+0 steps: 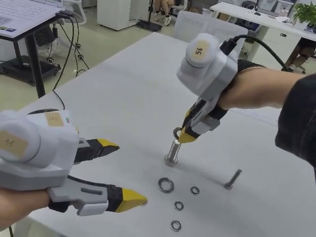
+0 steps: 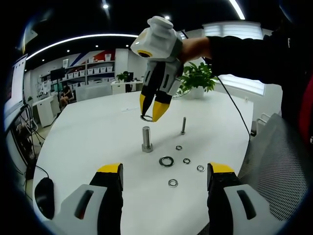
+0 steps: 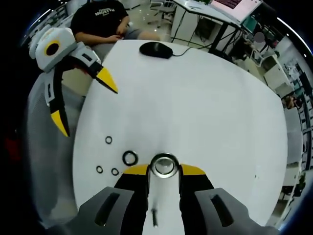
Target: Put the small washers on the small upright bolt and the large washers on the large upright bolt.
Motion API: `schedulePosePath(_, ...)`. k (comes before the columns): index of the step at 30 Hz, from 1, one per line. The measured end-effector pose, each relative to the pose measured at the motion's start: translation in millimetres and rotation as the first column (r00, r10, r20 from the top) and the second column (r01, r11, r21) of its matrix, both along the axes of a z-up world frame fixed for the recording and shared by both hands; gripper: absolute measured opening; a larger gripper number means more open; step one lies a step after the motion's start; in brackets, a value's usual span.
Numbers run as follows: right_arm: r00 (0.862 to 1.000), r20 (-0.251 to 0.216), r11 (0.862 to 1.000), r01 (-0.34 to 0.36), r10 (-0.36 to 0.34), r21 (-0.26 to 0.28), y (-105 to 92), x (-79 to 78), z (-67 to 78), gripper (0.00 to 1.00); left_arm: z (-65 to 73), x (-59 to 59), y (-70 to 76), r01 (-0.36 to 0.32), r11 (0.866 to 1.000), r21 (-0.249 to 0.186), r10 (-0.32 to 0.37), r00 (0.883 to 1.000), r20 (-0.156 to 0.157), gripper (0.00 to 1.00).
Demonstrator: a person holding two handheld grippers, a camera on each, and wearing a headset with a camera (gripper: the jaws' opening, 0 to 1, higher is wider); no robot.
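My right gripper (image 1: 184, 137) is shut on a large washer (image 3: 165, 165), which it holds just above the top of the large upright bolt (image 1: 172, 151). A second large washer (image 1: 166, 185) lies flat on the white table in front of that bolt. Several small washers (image 1: 178, 205) are scattered beside it. To the right stands the small bolt (image 1: 232, 179). My left gripper (image 1: 120, 171) hovers open at the near left, short of the washers, with nothing between its fingers. In the left gripper view the held washer (image 2: 146, 117) hangs over the large bolt (image 2: 146, 139).
The white table (image 1: 123, 89) stretches far beyond the bolts. A black mouse (image 3: 155, 49) with its cable lies at the table's far end, where a person sits. Desks, chairs and cables stand around the table.
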State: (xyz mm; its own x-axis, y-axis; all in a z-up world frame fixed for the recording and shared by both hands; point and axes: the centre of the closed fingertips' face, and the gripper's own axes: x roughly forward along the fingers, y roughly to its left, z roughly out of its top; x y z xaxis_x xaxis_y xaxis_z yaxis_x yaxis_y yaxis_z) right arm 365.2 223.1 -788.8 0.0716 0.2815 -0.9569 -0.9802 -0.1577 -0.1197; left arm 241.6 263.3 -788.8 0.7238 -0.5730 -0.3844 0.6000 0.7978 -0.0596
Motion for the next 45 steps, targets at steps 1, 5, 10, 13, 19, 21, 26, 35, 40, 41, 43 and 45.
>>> schedulePosePath(1,1.0,-0.001,1.0,-0.002,0.002,-0.003,-0.4,-0.9,-1.1,0.23,-0.3,-0.1,0.0,0.0,1.0,0.0,0.0,1.0,-0.001,0.69)
schedulePosePath(5,1.0,-0.012,1.0,-0.001,0.001,-0.011,-1.3,-0.2,-6.9,0.23,-1.5,-0.1,-0.4,-0.001,1.0,0.003,0.001,1.0,-0.006,0.69)
schedulePosePath(10,1.0,-0.021,1.0,0.004,-0.004,-0.019,-1.8,2.6,-11.2,0.23,-2.2,0.0,-1.4,0.0,1.0,0.004,0.0,1.0,-0.01,0.69)
schedulePosePath(13,1.0,-0.026,1.0,0.003,-0.004,-0.025,-0.7,2.8,-15.6,0.23,-2.8,0.3,-1.6,-0.001,1.0,0.004,0.001,1.0,-0.012,0.69)
schedulePosePath(19,0.999,-0.032,0.999,0.001,-0.003,-0.041,-0.4,1.7,-22.0,0.23,-3.1,0.6,-0.8,-0.005,1.0,0.001,0.005,1.0,-0.012,0.7)
schedulePosePath(21,0.999,-0.034,0.999,0.001,-0.003,-0.042,-0.3,2.5,-23.8,0.23,-3.4,1.0,-0.4,-0.006,1.0,-0.001,0.006,1.0,-0.013,0.7)
schedulePosePath(26,0.999,-0.038,0.999,0.006,-0.008,-0.047,-0.2,3.6,-27.1,0.23,-4.8,1.3,-1.3,-0.002,1.0,-0.002,0.002,1.0,-0.014,0.69)
schedulePosePath(35,0.999,-0.051,0.998,0.014,-0.017,-0.058,-0.3,-1.2,-32.5,0.23,-5.5,1.0,0.9,-0.005,1.0,-0.008,0.005,1.0,-0.016,0.69)
schedulePosePath(40,0.998,-0.052,0.998,0.015,-0.019,-0.064,0.1,-3.1,-36.8,0.23,-6.4,0.1,2.0,-0.008,1.0,-0.008,0.008,1.0,-0.018,0.69)
schedulePosePath(41,0.998,-0.055,0.998,0.019,-0.022,-0.067,-0.3,-3.7,-38.1,0.23,-6.5,0.0,2.0,-0.009,1.0,-0.009,0.009,1.0,-0.018,0.69)
schedulePosePath(43,0.998,-0.057,0.998,0.02,-0.024,-0.065,0.3,-4.0,-40.0,0.23,-7.0,-0.3,2.0,-0.009,1.0,-0.008,0.009,1.0,-0.019,0.69)
schedulePosePath(45,0.998,-0.06,0.997,0.024,-0.028,-0.068,0.4,-3.0,-44.4,0.23,-7.1,-0.3,1.9,-0.009,1.0,-0.009,0.008,1.0,-0.019,0.69)
